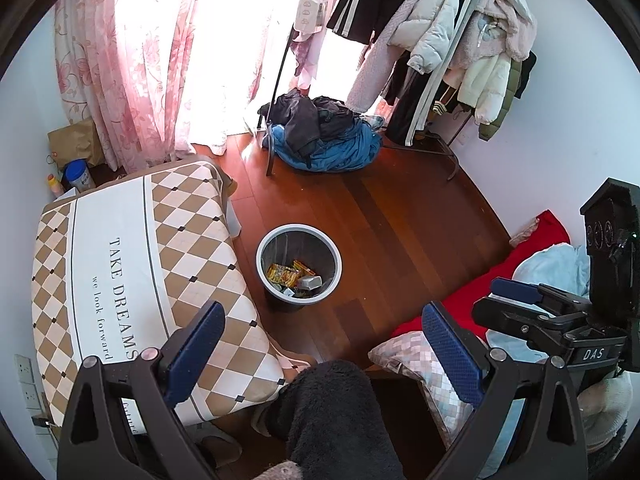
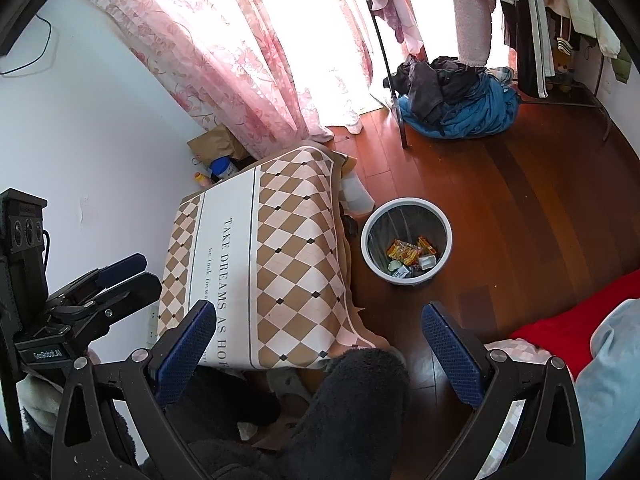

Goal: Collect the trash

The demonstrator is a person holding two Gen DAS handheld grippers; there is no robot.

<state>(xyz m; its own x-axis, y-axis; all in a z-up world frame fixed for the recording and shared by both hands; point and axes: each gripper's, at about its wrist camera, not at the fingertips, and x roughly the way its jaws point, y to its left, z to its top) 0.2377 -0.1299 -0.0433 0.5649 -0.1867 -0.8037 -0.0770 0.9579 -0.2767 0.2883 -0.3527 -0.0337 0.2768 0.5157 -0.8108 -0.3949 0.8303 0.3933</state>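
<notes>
The left gripper [image 1: 324,344] hangs above the wooden floor [image 1: 400,240] with its blue-padded jaws spread wide and nothing between them. The right gripper [image 2: 320,344] is held the same way, jaws wide and empty; in the left wrist view it shows at the right edge, over a red blanket [image 1: 480,284].

The trash bin [image 1: 299,263], a grey round pail with a dark liner, stands upright on the floor just beside the corner of the bench [image 1: 132,280], which is draped in a brown-and-white diamond cloth printed "TAKE DREAMS". Inside the bin lies the trash [image 1: 294,276]: yellow-orange snack wrappers, a small orange box and a pale carton or cup, though the bottom items are too small to name with certainty. In the right wrist view the bin [image 2: 407,240] sits ahead and slightly right of the jaws, well apart from them.

A dark fuzzy trouser leg [image 1: 340,420] of the person fills the lower middle of both views. Farther off, a heap of blue and dark clothes [image 1: 324,136] lies on the floor under a garment rack [image 1: 440,60] loaded with coats, next to pink flowered curtains [image 1: 132,60]. A blue-lidded tin [image 1: 79,176] stands behind the bench by the wall.
</notes>
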